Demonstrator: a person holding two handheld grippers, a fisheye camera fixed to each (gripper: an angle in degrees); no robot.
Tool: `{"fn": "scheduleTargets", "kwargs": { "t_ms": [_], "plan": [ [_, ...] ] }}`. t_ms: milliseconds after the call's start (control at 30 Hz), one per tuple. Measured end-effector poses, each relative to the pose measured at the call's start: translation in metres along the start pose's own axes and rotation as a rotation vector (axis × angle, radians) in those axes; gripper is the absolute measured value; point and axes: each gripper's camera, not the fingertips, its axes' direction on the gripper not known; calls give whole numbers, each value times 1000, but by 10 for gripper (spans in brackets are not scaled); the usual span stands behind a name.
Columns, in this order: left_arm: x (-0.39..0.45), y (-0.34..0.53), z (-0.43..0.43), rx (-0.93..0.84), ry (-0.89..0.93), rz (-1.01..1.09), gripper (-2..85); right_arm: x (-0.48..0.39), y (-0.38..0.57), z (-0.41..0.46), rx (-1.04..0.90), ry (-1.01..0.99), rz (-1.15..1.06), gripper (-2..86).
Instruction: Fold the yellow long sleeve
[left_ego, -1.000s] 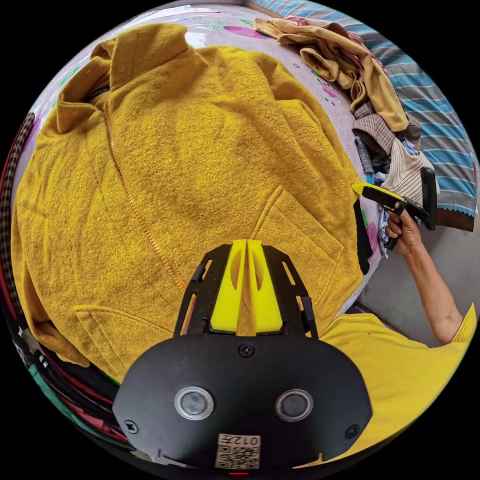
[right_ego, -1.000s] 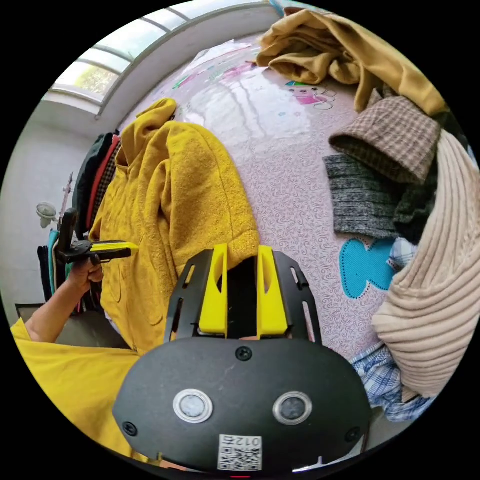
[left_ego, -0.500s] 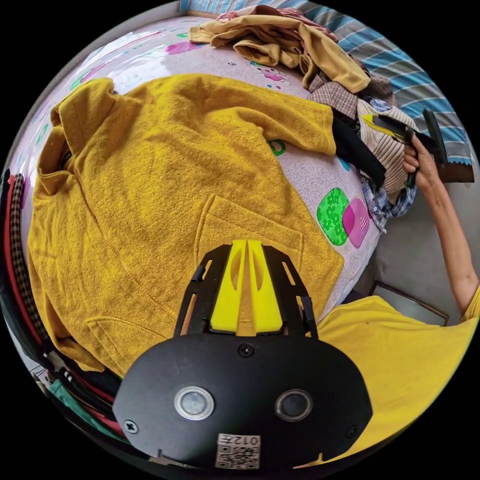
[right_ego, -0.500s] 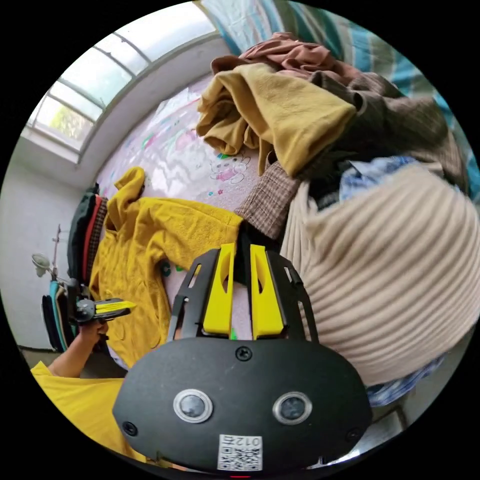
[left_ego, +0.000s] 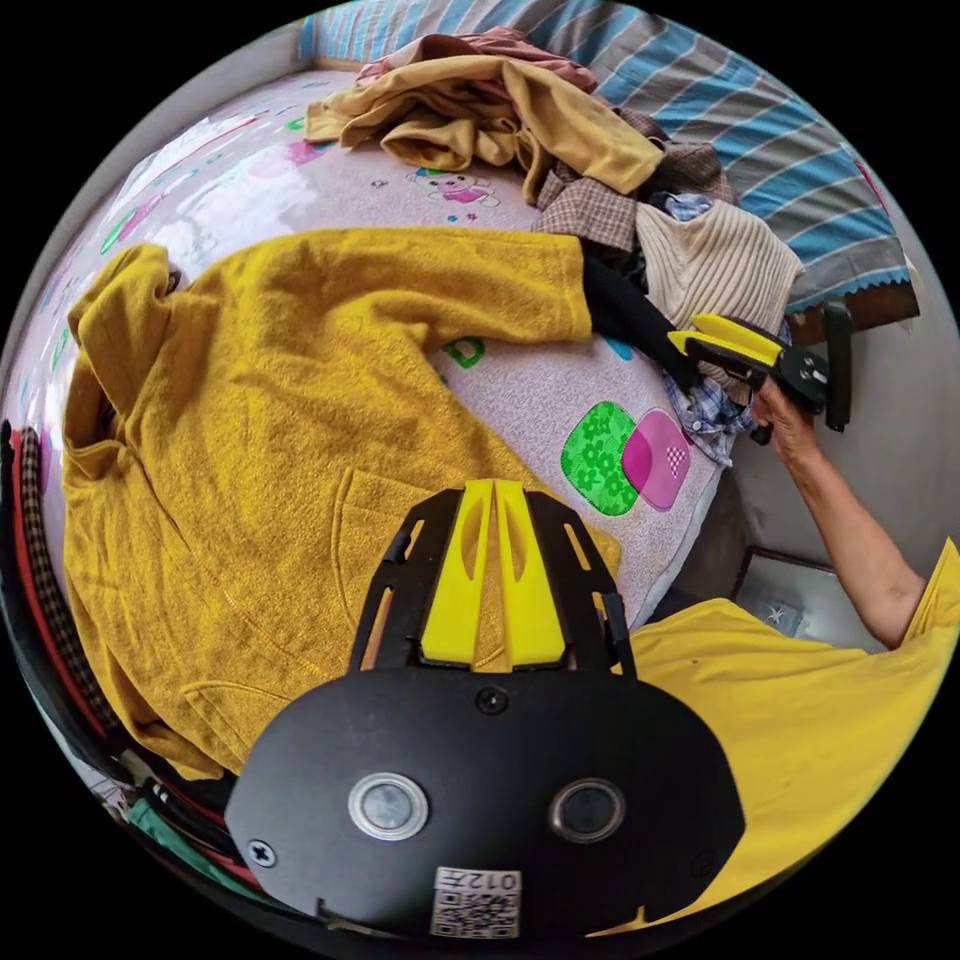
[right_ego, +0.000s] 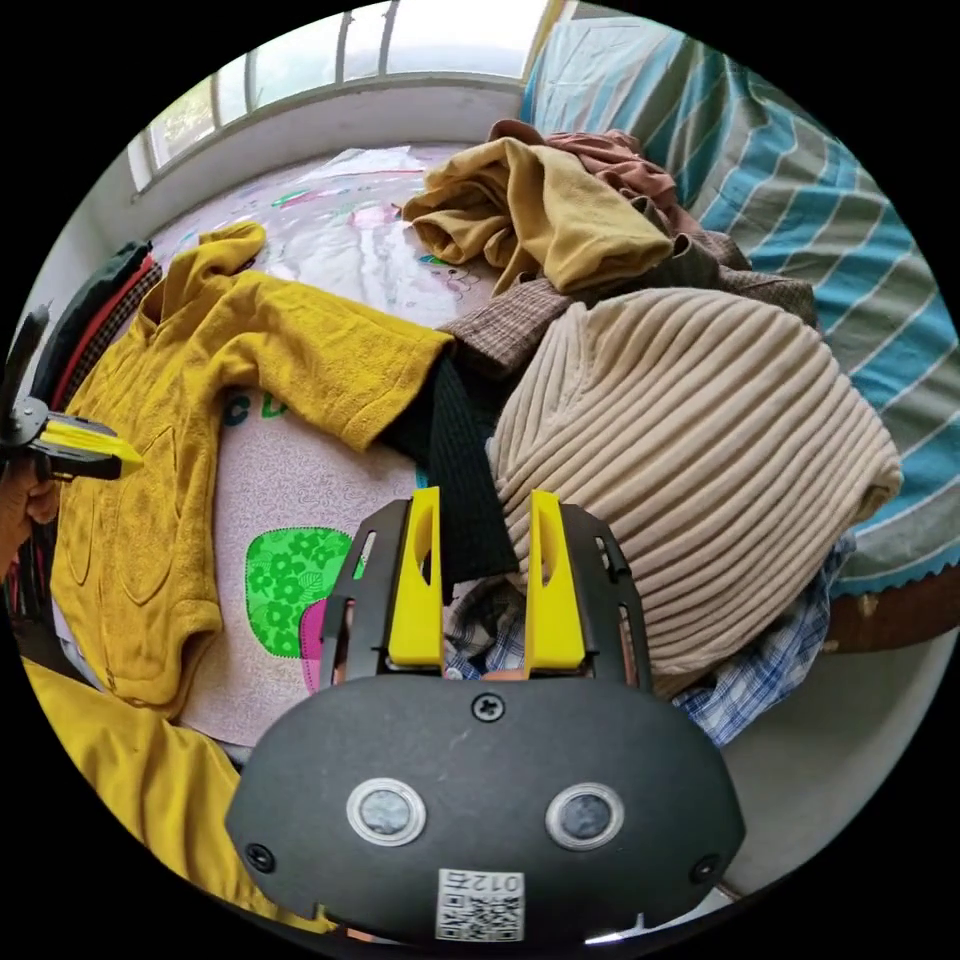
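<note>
Your yellow long sleeve (left_ego: 250, 400) lies spread on the patterned mat (left_ego: 560, 400), front up with the zipper showing. Its long axis runs from the hem under your left gripper (left_ego: 492, 490) up to the collar on the far side. One sleeve stretches out sideways toward the clothes pile (left_ego: 560, 150), ending in a black cuff (left_ego: 630, 315).

Your left gripper has its jaws pressed together over the hem; a sliver of yellow fabric shows between them, so it appears to be pinching the garment's lower edge.

Your right gripper (right_ego: 485, 500) has its jaws apart. The black cuff (right_ego: 465, 480) runs up between them, but neither jaw clearly presses on it. Just beyond the right jaw sits a beige ribbed garment (right_ego: 680, 470); below the jaws is blue plaid cloth (right_ego: 490, 625).

In the left gripper view your right gripper (left_ego: 735, 345) sits at the cuff's end, your hand (left_ego: 785, 425) behind it.

There is a small printed code on each gripper body; it is too small to read. Letters on the mat near the sleeve are partly covered.
</note>
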Motion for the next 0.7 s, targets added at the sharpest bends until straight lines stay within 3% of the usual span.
{"fn": "scheduleTargets", "kwargs": {
  "t_ms": [100, 167, 333, 467, 700],
  "plan": [
    [16, 2, -5, -3, 13, 19, 7, 8, -9, 19, -144, -84, -17, 109],
    [24, 5, -7, -2, 23, 15, 9, 15, -7, 19, -162, -120, 4, 51],
    [61, 13, -31, 58, 67, 60, 30, 42, -6, -31, -67, -395, 191, 16],
    [101, 12, -72, 163, 48, 183, 71, 48, -21, -84, 55, -531, 190, 9],
    [183, 10, -133, 282, -250, 352, 159, 51, -59, -129, 153, -859, 256, 7]
  ]
}}
